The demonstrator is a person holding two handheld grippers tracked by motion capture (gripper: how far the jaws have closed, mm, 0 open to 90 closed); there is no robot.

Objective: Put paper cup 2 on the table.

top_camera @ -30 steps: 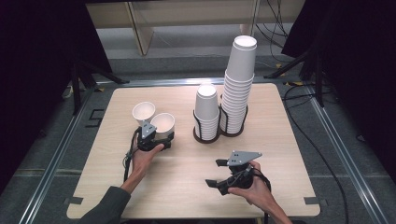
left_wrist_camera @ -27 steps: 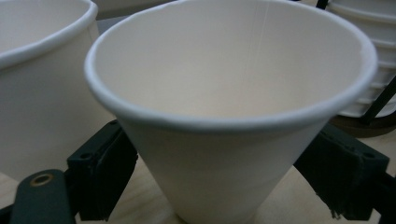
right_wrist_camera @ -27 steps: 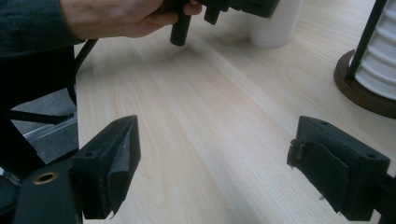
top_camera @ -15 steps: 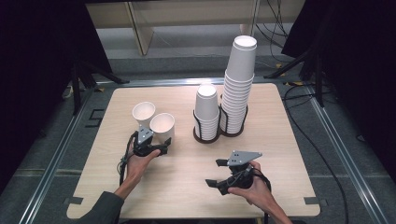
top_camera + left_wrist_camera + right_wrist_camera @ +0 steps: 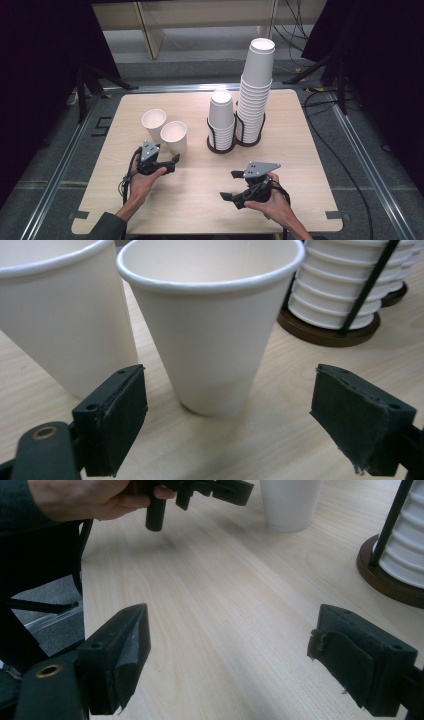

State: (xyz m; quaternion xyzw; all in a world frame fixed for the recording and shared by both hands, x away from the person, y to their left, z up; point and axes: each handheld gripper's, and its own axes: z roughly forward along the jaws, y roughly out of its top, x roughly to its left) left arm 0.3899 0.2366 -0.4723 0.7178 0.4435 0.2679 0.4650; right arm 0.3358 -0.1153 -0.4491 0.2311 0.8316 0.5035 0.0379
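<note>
Left tongs (image 5: 173, 162), gaping with nothing between the jaws, have drawn back from the nearer paper cup (image 5: 210, 325), which now stands released upright on the desk (image 5: 200, 200) beside the first cup (image 5: 153, 122), while the right tongs (image 5: 235, 185) stay spread and idle.

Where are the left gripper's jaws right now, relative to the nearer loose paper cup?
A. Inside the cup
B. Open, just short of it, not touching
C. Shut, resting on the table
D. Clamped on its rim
B: in the left gripper view, the left gripper has its jaws spread wide, and the nearer cup stands untouched beyond them.
</note>
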